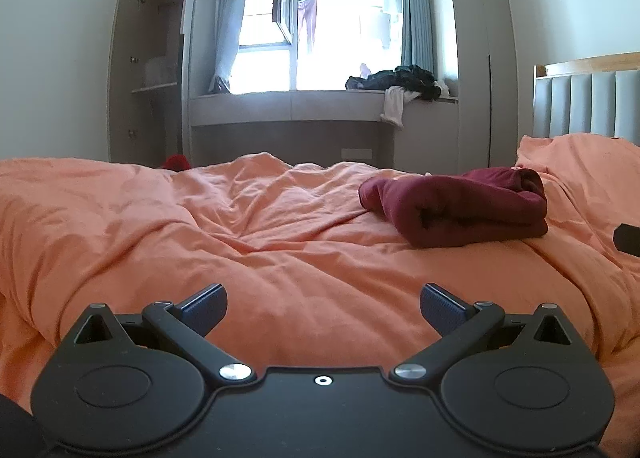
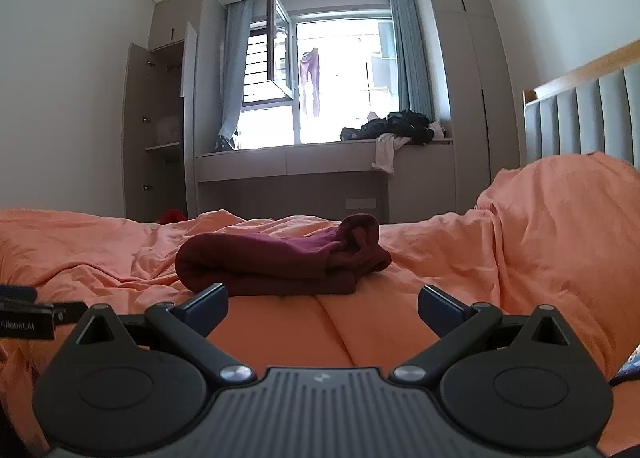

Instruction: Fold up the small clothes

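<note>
Left gripper (image 1: 323, 308), right gripper (image 2: 322, 308) — both spread wide, empty. Rumpled orange cotton duvet (image 1: 280, 242). Dark maroon knit garment (image 2: 280, 262), loosely folded, lying on it ahead — likely soft, light, limp; pinch a free edge.

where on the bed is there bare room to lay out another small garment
The widest free patch of orange duvet lies left of the folded maroon garment, ahead of the left hand-held gripper. A narrower strip sits between the garment and the right hand-held gripper. Right of it, the bunched duvet mound crowds things.
</note>
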A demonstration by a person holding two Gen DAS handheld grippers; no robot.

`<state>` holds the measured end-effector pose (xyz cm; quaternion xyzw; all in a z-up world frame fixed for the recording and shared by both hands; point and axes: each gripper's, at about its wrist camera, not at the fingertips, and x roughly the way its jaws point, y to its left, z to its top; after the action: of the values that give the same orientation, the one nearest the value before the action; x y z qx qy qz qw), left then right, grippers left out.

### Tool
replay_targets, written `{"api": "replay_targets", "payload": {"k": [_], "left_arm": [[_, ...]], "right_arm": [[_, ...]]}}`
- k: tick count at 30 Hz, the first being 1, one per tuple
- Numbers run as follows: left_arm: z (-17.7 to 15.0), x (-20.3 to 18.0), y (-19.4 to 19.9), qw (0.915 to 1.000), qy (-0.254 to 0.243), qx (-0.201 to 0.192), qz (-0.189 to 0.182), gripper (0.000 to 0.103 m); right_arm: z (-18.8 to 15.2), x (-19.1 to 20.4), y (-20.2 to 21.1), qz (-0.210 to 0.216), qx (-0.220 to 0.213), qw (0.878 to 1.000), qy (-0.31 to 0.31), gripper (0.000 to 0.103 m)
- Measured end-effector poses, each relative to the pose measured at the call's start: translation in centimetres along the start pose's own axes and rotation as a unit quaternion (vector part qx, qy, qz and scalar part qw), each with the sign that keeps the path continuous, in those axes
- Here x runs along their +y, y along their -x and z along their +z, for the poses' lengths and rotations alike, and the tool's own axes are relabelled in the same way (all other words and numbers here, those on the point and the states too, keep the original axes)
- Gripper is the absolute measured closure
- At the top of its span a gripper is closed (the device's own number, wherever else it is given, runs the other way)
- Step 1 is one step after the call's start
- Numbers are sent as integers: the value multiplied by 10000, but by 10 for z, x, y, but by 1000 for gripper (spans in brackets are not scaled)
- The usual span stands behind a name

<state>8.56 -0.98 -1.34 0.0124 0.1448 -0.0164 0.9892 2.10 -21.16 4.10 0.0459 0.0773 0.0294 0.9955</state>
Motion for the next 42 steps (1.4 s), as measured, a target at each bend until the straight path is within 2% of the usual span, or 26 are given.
{"api": "replay_targets", "payload": {"k": [42], "left_arm": [[-3,-4,2,10000,-28,-54,62,0]], "right_arm": [[-1,2,7,-29,-17,9998,209,0]]}}
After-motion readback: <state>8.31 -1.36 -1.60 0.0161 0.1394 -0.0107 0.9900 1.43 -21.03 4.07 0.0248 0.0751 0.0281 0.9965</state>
